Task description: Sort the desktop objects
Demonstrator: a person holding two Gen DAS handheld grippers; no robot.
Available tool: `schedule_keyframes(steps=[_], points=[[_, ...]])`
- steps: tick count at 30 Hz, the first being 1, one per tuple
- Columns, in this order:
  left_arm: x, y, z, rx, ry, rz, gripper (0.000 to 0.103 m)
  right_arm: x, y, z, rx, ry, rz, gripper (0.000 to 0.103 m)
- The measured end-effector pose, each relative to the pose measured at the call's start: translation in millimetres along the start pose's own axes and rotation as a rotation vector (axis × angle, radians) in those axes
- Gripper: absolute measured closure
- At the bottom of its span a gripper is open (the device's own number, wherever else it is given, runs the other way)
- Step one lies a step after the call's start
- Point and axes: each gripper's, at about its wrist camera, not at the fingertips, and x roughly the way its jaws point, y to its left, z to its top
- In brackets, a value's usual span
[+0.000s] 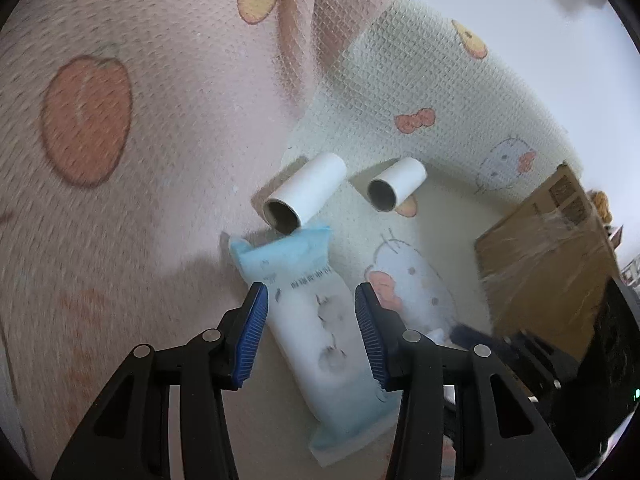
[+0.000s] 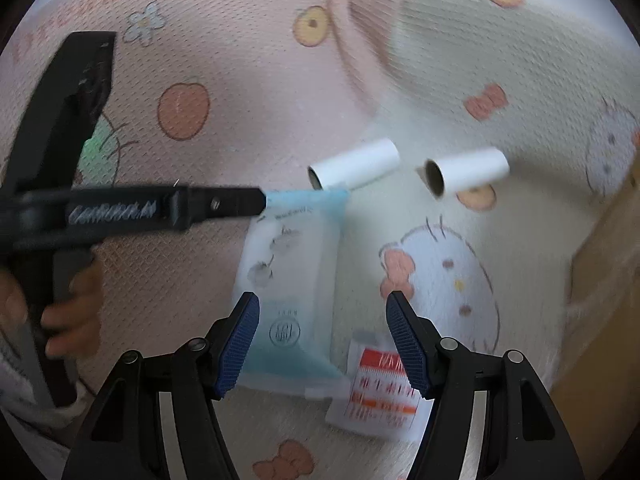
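A long white and light blue soft pack (image 1: pixel 316 312) lies on the cartoon-print mat (image 1: pixel 120 184). My left gripper (image 1: pixel 311 312) is open, its blue pads astride the pack's middle. Two white paper tubes (image 1: pixel 306 194) (image 1: pixel 396 184) lie just beyond the pack's far end. In the right wrist view the same pack (image 2: pixel 292 276) lies ahead, the tubes (image 2: pixel 354 170) (image 2: pixel 466 174) beyond it. My right gripper (image 2: pixel 322 332) is open above the pack's near end. A small red and white sachet (image 2: pixel 380 392) lies by its right finger. The left gripper's black body (image 2: pixel 132 210) reaches in from the left.
A taped brown cardboard box (image 1: pixel 548 256) stands at the right of the mat, with dark objects (image 1: pixel 580 368) below it. The mat folds up at the back (image 1: pixel 440 92). A hand (image 2: pixel 76 308) holds the left gripper's handle.
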Motion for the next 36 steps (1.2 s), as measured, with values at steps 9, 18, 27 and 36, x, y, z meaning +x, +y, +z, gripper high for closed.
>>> schedule_keyframes(steps=[9,18,27,36], points=[[28,-3,54,0.023,0.010,-0.036,0.053,9,-16,11,0.080,-0.039,-0.039,0.040],[85,2,102,-0.050,0.152,-0.043,0.053,52,-47,52,0.167,-0.001,-0.039,0.040],[108,3,107,-0.021,0.234,-0.030,0.054,88,-65,71,0.239,0.050,-0.001,0.040],[126,4,113,0.029,0.318,0.041,0.054,92,-57,87,0.189,0.014,0.035,0.040]])
